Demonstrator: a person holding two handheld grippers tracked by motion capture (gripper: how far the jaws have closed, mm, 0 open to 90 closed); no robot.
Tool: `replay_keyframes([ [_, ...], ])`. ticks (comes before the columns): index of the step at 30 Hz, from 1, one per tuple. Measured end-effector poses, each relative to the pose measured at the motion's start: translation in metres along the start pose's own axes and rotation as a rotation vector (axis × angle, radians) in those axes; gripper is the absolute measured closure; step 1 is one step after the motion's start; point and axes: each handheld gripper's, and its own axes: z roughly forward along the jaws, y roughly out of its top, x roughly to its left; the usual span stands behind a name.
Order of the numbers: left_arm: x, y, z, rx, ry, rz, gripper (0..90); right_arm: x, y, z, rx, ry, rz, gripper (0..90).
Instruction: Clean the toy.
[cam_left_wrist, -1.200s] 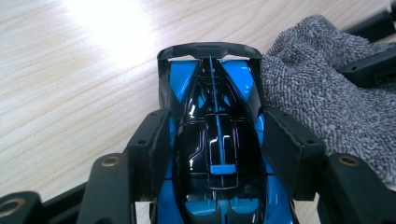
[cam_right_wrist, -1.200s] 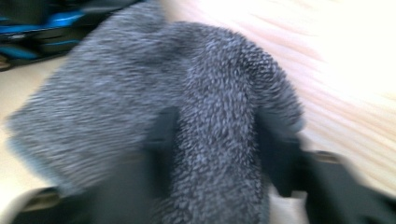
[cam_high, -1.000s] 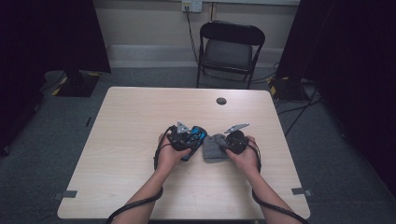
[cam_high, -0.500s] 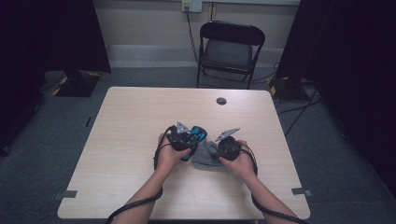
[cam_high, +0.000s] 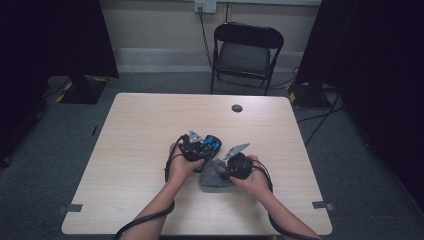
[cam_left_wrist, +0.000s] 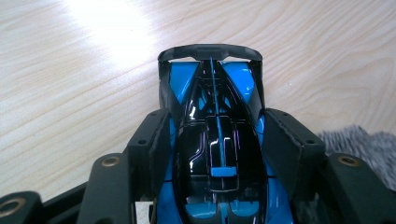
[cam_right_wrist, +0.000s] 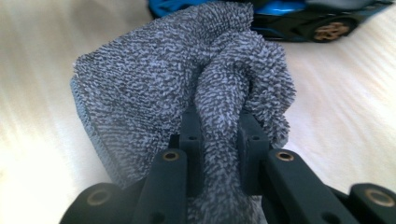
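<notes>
On the table (cam_high: 140, 130), the left gripper (cam_left_wrist: 217, 135) is clamping the blue and black toy car (cam_left_wrist: 217, 140) by its flanks near the middle, while just right of it the right gripper (cam_right_wrist: 219, 140) is pinching a bunched fold of grey cloth (cam_right_wrist: 154, 84) beside the car.

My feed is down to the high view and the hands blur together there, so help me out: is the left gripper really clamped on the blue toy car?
Observer: Yes. In the left gripper view the left gripper has its jaws pressed against both sides of the blue toy car.
Operator: And the right one?
Observer: The right gripper pinches a fold of the grey cloth.
Operator: Is the cloth on the car?
Observer: Its top edge overlaps the car's side; whether they touch, I cannot tell.
</notes>
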Motion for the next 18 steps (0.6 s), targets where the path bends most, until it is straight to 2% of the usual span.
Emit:
replay_keyframes([
  [4,0.000,0.000,0.000,-0.001,0.000,0.000,42.5,0.004,0.000,0.000,-0.002,0.014,-0.015,75.7],
  [10,0.000,0.000,0.000,-0.001,0.000,0.000,42.5,0.010,-0.002,0.001,-0.014,0.053,-0.007,75.8],
  [18,0.000,0.000,-0.001,0.002,0.001,0.001,42.5,0.018,-0.005,0.001,-0.034,0.101,-0.033,75.6],
])
